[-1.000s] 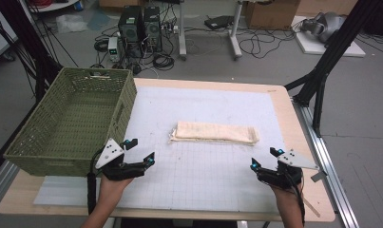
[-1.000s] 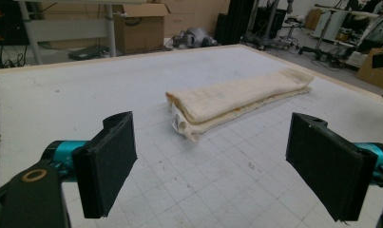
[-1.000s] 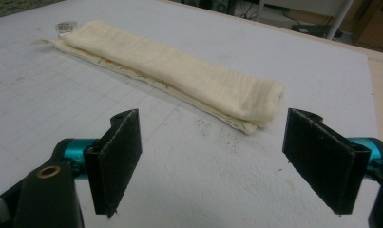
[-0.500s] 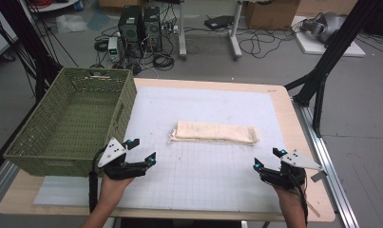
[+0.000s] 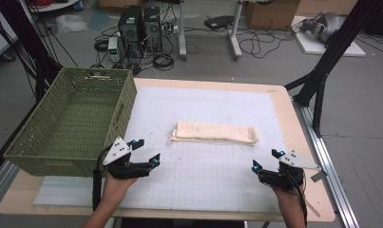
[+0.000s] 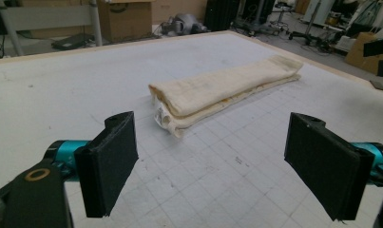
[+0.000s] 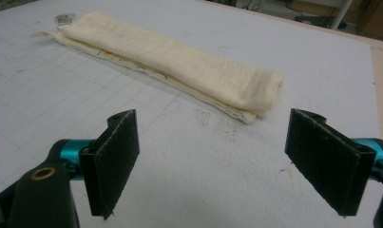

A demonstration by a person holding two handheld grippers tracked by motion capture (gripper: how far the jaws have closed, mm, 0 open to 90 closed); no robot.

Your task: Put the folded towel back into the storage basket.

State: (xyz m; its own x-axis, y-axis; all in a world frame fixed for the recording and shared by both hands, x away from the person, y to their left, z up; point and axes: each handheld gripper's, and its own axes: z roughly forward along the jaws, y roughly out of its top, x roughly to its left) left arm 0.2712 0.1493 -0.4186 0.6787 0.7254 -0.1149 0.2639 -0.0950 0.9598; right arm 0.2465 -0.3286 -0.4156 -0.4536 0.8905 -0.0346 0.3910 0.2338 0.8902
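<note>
So there's a folded cream towel (image 5: pixel 215 132) lying flat in the middle of the white gridded mat (image 5: pixel 203 180), long side running left to right. It has a small tag at its left end, easy to spot in the left gripper view (image 6: pixel 159 115).

The left gripper (image 5: pixel 145 152) sits at the near left of the table, jaws spread wide with nothing between them, angled toward the towel's left end. The right gripper (image 5: pixel 265 160) is at the near right, also wide open and empty, facing the towel's right end (image 7: pixel 267 92). Both are well short of the cloth, with bare mat in between.

A big green wicker basket (image 5: pixel 37 156) takes up the left side of the table, and its near right corner is just beside the left gripper. Past the far edge the floor is a mess of cables, with a couple of PC towers (image 5: pixel 140 23) and a cardboard box (image 5: pixel 270 13). A black frame leg (image 5: pixel 331 57) stands off the table's right side.
</note>
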